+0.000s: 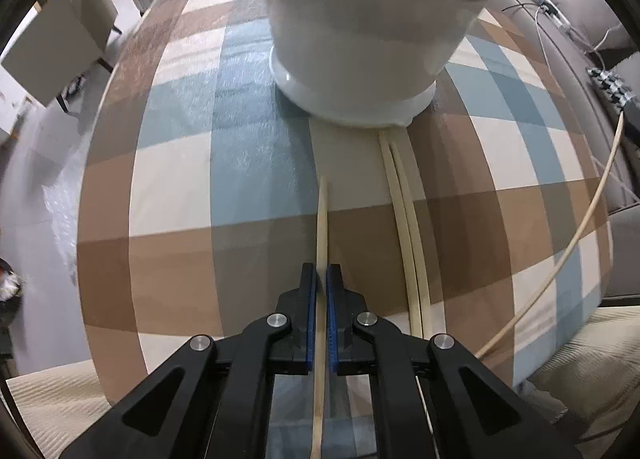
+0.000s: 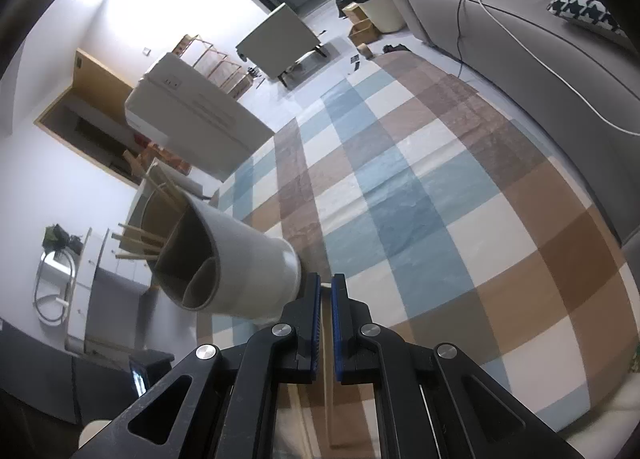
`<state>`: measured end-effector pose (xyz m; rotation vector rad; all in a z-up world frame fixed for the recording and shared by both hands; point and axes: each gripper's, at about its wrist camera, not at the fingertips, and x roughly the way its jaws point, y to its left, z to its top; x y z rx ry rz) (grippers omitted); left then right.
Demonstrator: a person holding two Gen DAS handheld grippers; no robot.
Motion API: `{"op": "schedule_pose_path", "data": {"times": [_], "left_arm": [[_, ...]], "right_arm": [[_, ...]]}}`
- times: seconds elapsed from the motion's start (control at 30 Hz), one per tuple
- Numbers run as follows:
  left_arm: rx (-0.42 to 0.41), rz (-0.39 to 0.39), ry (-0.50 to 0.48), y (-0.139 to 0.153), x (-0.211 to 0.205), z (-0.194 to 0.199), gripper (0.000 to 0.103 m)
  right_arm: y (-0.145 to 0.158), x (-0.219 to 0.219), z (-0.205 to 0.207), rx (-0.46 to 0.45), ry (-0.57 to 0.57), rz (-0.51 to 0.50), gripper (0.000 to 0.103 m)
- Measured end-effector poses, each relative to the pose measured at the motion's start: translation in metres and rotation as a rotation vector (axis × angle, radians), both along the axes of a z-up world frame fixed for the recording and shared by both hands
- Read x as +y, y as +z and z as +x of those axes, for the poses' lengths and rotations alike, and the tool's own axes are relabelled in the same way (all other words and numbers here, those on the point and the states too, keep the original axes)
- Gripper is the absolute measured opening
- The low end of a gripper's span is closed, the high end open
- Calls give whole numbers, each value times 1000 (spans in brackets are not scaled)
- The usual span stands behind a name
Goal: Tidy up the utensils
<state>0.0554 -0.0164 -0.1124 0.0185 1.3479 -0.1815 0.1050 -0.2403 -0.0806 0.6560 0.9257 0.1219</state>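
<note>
Left wrist: left tool [image 1: 322, 279] pinching chopstick [image 1: 322, 219], holder [image 1: 372, 27] just ahead, right tool [image 2: 325, 287] closed, empty.

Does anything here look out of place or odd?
Mostly the loose chopsticks. A pair lies on the checked tablecloth beside the white holder, and another chopstick pokes past the table's edge. The left tongs grip a single stick.

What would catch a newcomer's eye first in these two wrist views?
The big pale utensil holder on the checked tablecloth, with wooden sticks poking from one compartment. Next, the left gripper shut on a single chopstick, with a pair of chopsticks lying beside it. The right gripper is shut beside the holder's base.
</note>
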Motion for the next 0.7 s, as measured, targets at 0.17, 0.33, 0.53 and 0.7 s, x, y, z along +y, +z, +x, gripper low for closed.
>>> {"op": "schedule_pose_path", "data": {"times": [0.17,0.33,0.53,0.7], "left_arm": [[48,-81,52,-2,12,12,2],[35,-50,26,-1,9,26,9],[-28,41,-34,-1,-18,43,23],[-29,39,-68,0,-37,46,1]], "right_arm": [[-4,4,1,12,2,-9,5],[-6,5,2,15,2,-10,5],[-6,6,5,15,5,-23,5],[-3,7,6,4,14,-31,5]]}}
